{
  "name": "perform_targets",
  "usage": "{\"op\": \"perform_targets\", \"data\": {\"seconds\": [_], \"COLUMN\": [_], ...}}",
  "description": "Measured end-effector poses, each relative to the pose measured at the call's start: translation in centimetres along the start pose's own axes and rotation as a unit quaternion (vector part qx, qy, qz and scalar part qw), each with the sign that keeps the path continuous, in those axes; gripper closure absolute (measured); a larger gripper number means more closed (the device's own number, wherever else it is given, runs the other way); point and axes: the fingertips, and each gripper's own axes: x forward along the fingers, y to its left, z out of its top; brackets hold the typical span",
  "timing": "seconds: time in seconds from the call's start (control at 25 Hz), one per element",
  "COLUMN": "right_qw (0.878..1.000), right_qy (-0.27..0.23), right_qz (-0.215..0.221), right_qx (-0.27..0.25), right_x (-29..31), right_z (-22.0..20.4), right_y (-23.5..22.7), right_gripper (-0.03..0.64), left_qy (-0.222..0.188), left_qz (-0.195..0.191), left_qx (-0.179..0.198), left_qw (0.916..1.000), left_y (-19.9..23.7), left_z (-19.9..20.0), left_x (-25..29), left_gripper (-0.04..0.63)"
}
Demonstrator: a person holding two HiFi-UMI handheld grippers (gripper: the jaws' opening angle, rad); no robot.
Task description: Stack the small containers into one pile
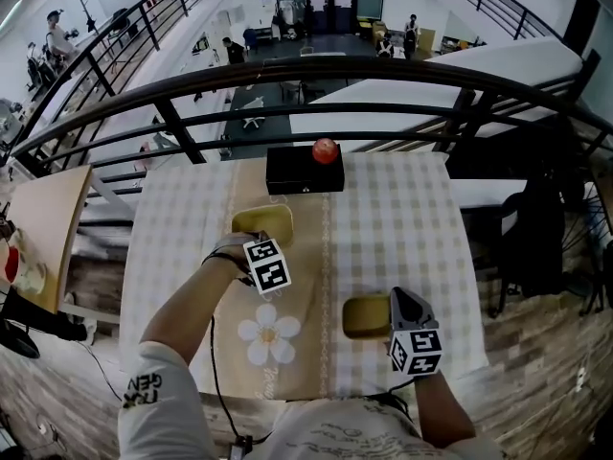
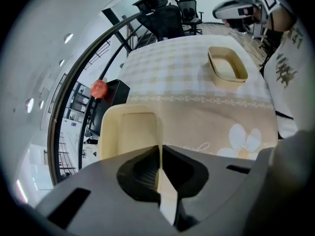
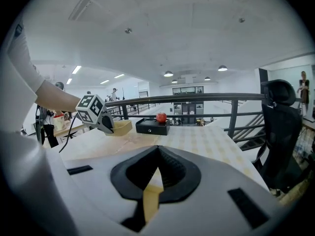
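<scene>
Checked cloth covers the surface [image 1: 402,218], with a black box [image 1: 305,172] at its far edge. Left claw [image 1: 247,245] pinches a wall of the far cream container [image 1: 263,221]; right claw [image 1: 391,314] pinches the near cream container [image 1: 364,316]. A red ball [image 1: 325,149] tops the box.

Apple [image 1: 325,149] on box [image 1: 292,172] behind containers [image 1: 264,222]

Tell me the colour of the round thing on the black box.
Red; the round thing shows best in the head view.
</scene>
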Motion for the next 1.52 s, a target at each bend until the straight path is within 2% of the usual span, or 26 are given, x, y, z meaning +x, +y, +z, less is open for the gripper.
{"op": "perform_targets", "data": {"seconds": [0.28, 0.6, 0.8, 1.0, 1.52], "right_qw": [1.0, 0.999, 0.999, 0.999, 0.999], "right_qy": [-0.021, -0.034, -0.034, -0.029, -0.019], "right_qz": [0.013, 0.028, 0.026, 0.021, 0.039], "right_qx": [-0.004, -0.006, -0.005, -0.001, 0.005], "right_x": [-3.3, -6.7, -8.5, -9.8, -10.7], "right_z": [1.4, 1.4, 0.6, -0.6, -2.4], "right_y": [-1.0, -3.1, -6.1, -8.5, -10.9], "right_gripper": [0.614, 0.614, 0.614, 0.614, 0.614], "left_qy": [-0.016, -0.04, -0.045, -0.039, -0.019], "left_qz": [-0.007, 0.006, -0.01, -0.023, -0.037], "left_qx": [-0.028, -0.003, 0.019, 0.042, 0.06], "left_qw": [0.9995, 0.9992, 0.9988, 0.9981, 0.9973], "left_y": [-3.4, -7.2, -10.8, -14.9, -21.6], "left_z": [5.3, 13.2, 18.3, 21.3, 24.4], "left_x": [-6.9, -10.9, -10.7, -9.6, -7.9], "left_gripper": [0.578, 0.58, 0.58, 0.58, 0.58]}}
